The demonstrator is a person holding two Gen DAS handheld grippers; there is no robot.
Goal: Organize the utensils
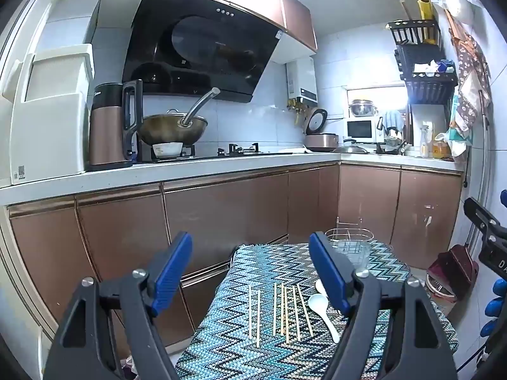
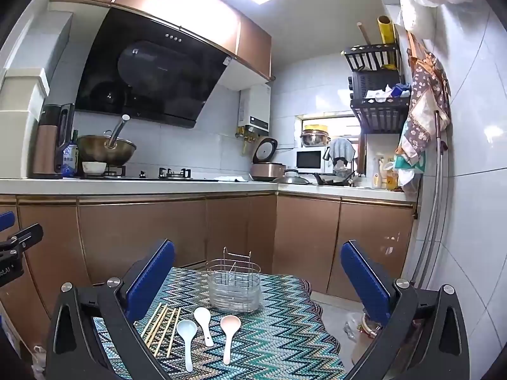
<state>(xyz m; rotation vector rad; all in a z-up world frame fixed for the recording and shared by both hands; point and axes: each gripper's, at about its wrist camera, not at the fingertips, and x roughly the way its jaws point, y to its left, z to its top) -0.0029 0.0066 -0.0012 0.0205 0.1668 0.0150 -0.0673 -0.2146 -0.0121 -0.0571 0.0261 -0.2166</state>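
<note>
Several wooden chopsticks (image 1: 279, 312) lie side by side on a small table with a zigzag cloth (image 1: 240, 357). White spoons (image 1: 324, 310) lie to their right. In the right wrist view I see the chopsticks (image 2: 161, 326), two white spoons (image 2: 187, 338) (image 2: 204, 319) and a pink spoon (image 2: 229, 332), with a wire utensil holder (image 2: 234, 285) behind them. The holder also shows in the left wrist view (image 1: 351, 247). My left gripper (image 1: 250, 272) is open and empty above the table. My right gripper (image 2: 258, 281) is open and empty above the table.
Brown kitchen cabinets (image 1: 221, 212) and a white counter (image 1: 190, 171) stand behind the table. A wok (image 1: 172, 129), kettle (image 1: 109, 126) and rice cooker (image 1: 320, 136) are on the counter. A red object (image 1: 453, 269) lies on the floor at the right.
</note>
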